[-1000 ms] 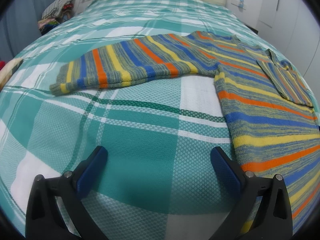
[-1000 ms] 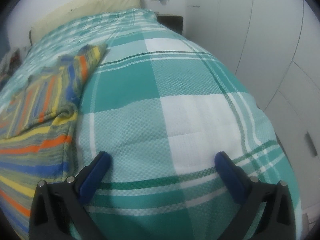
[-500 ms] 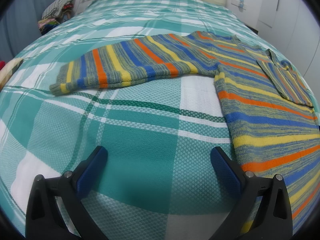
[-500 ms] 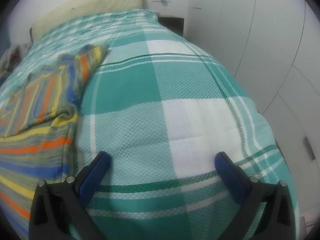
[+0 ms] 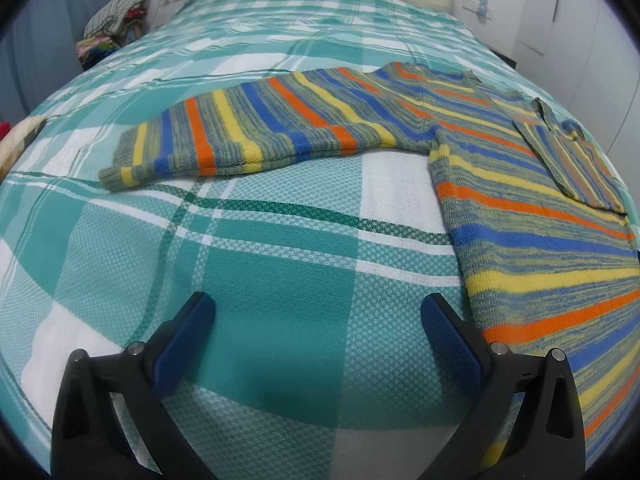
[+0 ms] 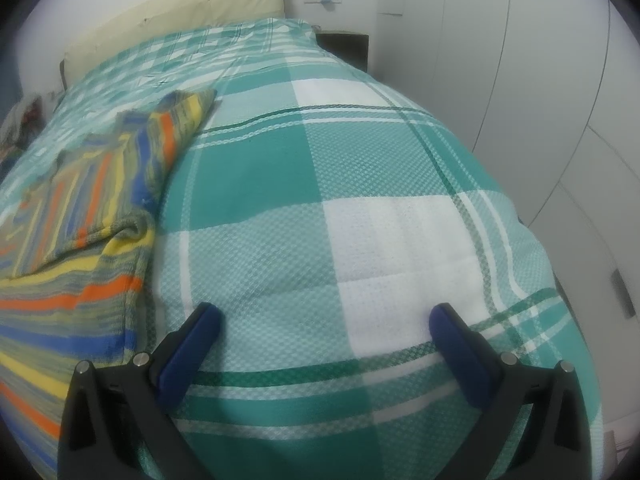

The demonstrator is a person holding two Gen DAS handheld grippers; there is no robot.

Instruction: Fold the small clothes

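Left wrist view: the left tool [image 5: 318, 312] gapes wide, holding nothing, above the bed [image 5: 280, 280]; the sweater [image 5: 520, 200] lies flat ahead, one sleeve [image 5: 248, 132] outstretched. The right tool [image 6: 324, 322] is likewise spread and empty. Pinching bedcover with knit would likely drag the fold askew.

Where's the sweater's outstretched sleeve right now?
In the left wrist view the sleeve lies flat on the plaid bedspread, stretching leftward from the sweater's body, beyond the open left gripper.
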